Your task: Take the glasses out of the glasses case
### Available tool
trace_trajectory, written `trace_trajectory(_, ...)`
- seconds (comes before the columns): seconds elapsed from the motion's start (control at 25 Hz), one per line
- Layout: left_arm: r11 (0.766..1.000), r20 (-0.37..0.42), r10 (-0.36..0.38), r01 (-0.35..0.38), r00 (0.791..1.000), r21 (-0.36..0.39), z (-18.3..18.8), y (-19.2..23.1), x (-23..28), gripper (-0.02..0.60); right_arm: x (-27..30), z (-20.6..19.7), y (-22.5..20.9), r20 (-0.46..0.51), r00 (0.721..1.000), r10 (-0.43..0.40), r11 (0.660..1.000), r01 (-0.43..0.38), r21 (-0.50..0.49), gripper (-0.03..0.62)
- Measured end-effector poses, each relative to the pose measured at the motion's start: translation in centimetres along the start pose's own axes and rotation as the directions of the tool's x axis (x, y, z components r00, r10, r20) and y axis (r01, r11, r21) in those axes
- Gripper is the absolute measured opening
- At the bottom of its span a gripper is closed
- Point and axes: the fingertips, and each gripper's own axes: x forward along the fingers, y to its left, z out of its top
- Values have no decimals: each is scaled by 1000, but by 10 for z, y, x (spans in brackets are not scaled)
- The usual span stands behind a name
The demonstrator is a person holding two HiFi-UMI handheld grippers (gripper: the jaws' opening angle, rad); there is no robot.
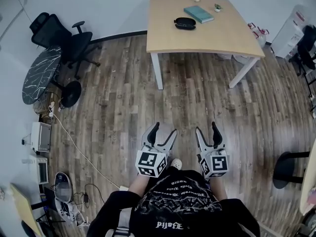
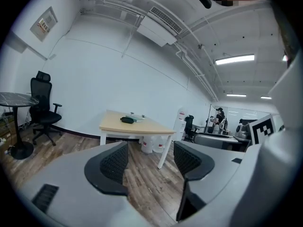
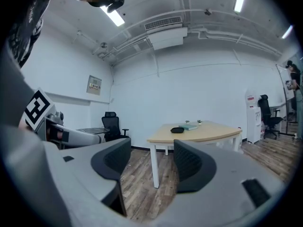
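Note:
A dark oval glasses case (image 1: 184, 23) lies closed on the light wooden table (image 1: 173, 41) far ahead of me; it also shows as a small dark shape, the case (image 2: 127, 120) in the left gripper view and the case (image 3: 177, 130) in the right gripper view. No glasses are visible. My left gripper (image 1: 163, 131) and right gripper (image 1: 206, 129) are held side by side over the wooden floor, close to the person's body and well short of the table. Both stand open with nothing between their jaws.
A teal book (image 1: 198, 14) and two tiny potted plants (image 1: 217, 7) share the tabletop. A black office chair (image 1: 61, 36) and a round marble table (image 1: 40, 74) stand at the left, with cables and devices along the left wall. White containers (image 2: 150, 145) sit under the table.

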Motion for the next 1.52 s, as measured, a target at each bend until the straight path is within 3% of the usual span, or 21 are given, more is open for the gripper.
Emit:
trace_trajectory(0.2,998,-40,-55,55,998,-3,-5,0,17,310,14,-3,-8,-6,1000,-8,1000,8,-3,295)
trace_trajectory(0.56,994,-41,-104,104,994,17,12,43,107,310,92,-7,-34,-29,998,-52,999,52,-13,295)
trace_trajectory(0.68,986,-88,-169,169,982,-1,17,59,146,310,128,-3,-44,-37,997,-62,998,62,-4,295)
trace_trajectory(0.88,980,-104,-195,198,975,23,47,97,207,310,196,7,-54,-54,995,-79,997,79,-7,295)
trace_trajectory(1.08,963,-152,-263,268,953,10,67,131,269,310,267,10,-60,-94,993,-73,997,76,25,295)
trace_trajectory(1.36,941,-162,-325,335,932,41,95,165,336,310,344,6,-65,-126,988,-87,995,93,47,295)
trace_trajectory(1.52,938,-158,-329,341,931,58,106,183,358,310,375,8,-69,-123,988,-95,994,102,50,295)
